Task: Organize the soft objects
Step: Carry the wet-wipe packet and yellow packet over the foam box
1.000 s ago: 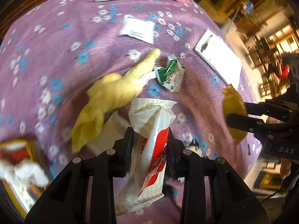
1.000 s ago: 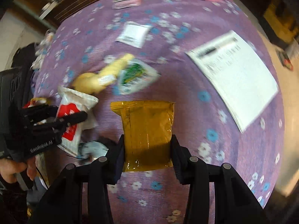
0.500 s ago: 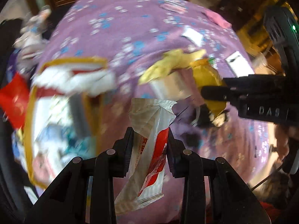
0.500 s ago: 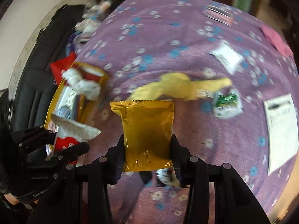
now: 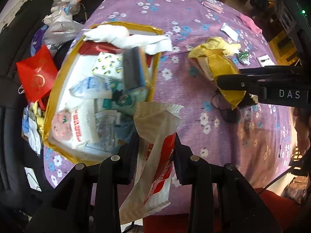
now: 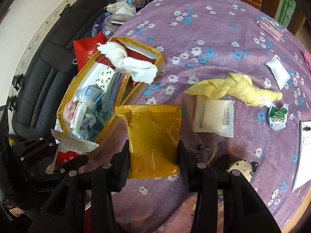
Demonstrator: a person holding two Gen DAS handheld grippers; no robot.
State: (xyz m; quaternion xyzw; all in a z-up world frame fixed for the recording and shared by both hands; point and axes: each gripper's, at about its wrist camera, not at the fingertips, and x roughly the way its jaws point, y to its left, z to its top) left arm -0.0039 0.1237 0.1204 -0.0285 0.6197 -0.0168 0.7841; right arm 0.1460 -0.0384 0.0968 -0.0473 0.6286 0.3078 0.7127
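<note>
A red-and-white packet point(image 5: 155, 155) is clamped between the pads of the left gripper point(image 5: 155, 151), held above the purple floral tablecloth point(image 5: 194, 29) at the near corner of the gold-rimmed box point(image 5: 58, 77), which is seen crammed with tissue packs and a white cloth point(image 5: 128, 36). A gold foil pouch point(image 6: 153, 136) is pinched by the right gripper point(image 6: 153, 159), just right of the box. Left lying on the cloth, well apart from the box: a knotted yellow towel point(image 6: 237, 89), a white sachet point(image 6: 213, 116) touching it, and a green-and-white packet point(image 6: 278, 116).
</note>
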